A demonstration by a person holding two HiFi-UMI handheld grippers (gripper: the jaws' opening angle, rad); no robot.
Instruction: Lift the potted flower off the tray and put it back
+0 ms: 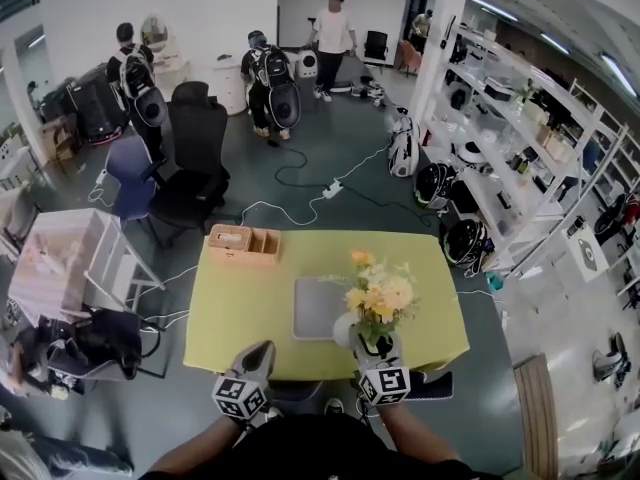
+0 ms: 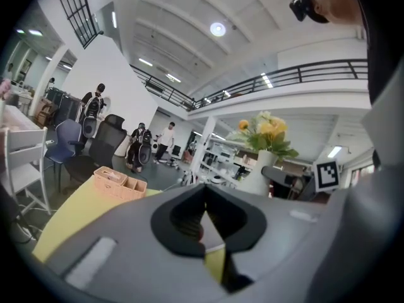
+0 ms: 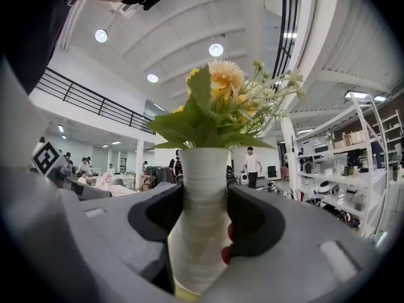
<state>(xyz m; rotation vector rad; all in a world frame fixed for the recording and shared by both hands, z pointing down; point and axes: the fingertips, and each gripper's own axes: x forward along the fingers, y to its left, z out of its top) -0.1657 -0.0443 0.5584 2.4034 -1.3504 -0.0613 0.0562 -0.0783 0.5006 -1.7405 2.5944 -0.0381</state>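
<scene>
Table (image 1: pixel 235 313): rectangular, yellow-green top. Carries a flat grey tray (image 1: pixel 316 308), just off centre toward 5 o'clock, and a compartmented wooden box (image 1: pixel 243 243) at 11 o'clock, on the far edge.

The room was a large open hall with a dark grey floor (image 1: pixel 360 138) and a white wall (image 1: pixel 200 8). A yellow-green table (image 1: pixel 240 313) stood in front, and behind it a black office chair (image 1: pixel 195 158) and a blue chair (image 1: pixel 128 180). White shelves (image 1: pixel 520 138) (full of equipment) ran along the right side, next to a white column (image 1: pixel 447 38). Round ceiling lamps (image 2: pixel 218 29) were lit above a balcony railing (image 2: pixel 297 74).
</scene>
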